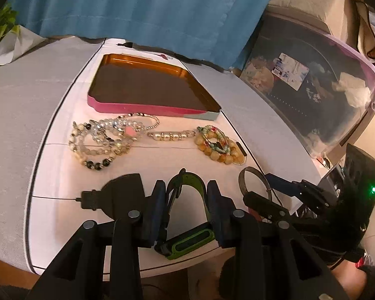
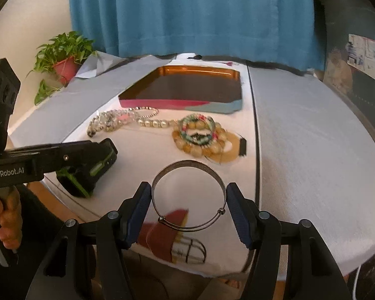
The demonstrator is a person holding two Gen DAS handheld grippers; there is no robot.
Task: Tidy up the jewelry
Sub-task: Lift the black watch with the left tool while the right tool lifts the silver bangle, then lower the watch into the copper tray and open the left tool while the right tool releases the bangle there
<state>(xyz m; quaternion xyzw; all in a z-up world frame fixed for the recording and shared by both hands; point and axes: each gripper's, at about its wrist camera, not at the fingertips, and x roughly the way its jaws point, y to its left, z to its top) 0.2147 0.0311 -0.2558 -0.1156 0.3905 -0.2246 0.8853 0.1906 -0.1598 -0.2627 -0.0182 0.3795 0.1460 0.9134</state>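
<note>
Jewelry tray (image 2: 231,108) stands in both views; potted plant (image 2: 65,57) only right.

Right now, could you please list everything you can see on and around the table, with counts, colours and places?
tray: one, pink outside, orange rim, empty, far side of the table
bead strands: one tangled pile, clear, white and dark, left, in front of the tray
pearl piece: one, cream, middle
bead bracelets: one pile, amber and green, right
wristband: one, black and green, in the left tool
bangle: one, silver, in the right tool
plant: one, green, red pot, far left
curtain: blue, behind
storage bin: one, clear, right
left tool: shut on the wristband
right tool: shut on the bangle
</note>
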